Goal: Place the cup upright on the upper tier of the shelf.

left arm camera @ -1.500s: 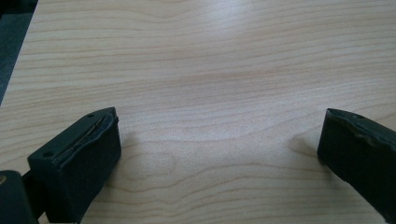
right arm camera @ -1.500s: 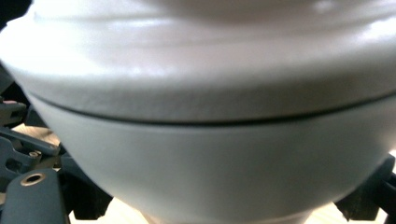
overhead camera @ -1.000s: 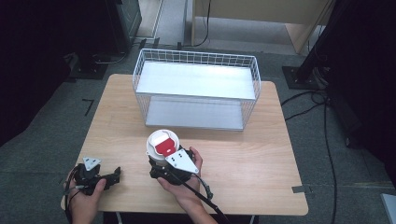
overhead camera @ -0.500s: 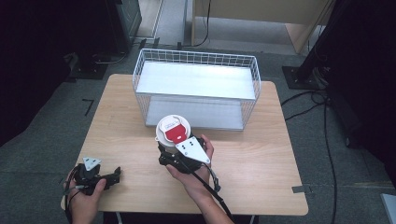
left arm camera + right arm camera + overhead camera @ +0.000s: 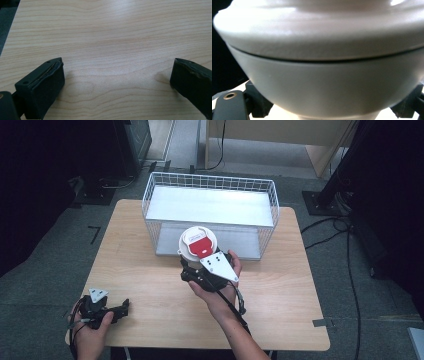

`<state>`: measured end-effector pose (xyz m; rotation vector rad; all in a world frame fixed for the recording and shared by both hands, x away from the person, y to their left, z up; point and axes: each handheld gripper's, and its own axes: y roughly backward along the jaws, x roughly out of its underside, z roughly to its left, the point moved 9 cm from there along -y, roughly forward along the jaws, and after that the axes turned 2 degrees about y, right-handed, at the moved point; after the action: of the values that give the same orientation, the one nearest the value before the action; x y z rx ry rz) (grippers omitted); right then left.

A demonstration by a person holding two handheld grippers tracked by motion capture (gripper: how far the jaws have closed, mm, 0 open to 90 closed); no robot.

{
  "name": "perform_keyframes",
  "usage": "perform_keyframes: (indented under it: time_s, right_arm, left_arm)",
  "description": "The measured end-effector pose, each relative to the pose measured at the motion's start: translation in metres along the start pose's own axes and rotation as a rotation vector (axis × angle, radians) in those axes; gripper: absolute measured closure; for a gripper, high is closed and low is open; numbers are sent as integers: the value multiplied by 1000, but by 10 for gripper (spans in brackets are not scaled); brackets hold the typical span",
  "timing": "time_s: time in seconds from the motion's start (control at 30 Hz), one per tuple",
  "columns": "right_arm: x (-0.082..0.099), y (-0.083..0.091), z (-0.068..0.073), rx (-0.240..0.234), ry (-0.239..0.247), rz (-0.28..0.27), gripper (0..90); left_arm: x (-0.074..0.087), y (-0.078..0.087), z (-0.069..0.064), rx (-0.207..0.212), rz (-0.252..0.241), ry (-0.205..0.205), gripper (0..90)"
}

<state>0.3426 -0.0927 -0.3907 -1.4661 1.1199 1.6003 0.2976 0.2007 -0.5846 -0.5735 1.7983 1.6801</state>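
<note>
Here the right claw grips a white lidded cup with a red label, held above the counter just in front of the wire basket. The left claw rests released at the counter's near left corner.

A pale wooden counter is standing on a grey carpeted floor. A white wire basket is sitting on its far half, near the back edge. The left tongs are resting at its near left corner, jaws spread wide.
</note>
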Motion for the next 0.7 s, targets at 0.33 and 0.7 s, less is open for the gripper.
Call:
perform_keyframes:
  time_s: [0.33,0.7]
  right_arm:
    - [-24,-4,-26,42,8,-24,122]
    - [-48,-17,-54,82,7,-33,122]
  left_arm:
    - [0,0,0,0,0,0,0]
    - [0,0,0,0,-1,1,0]
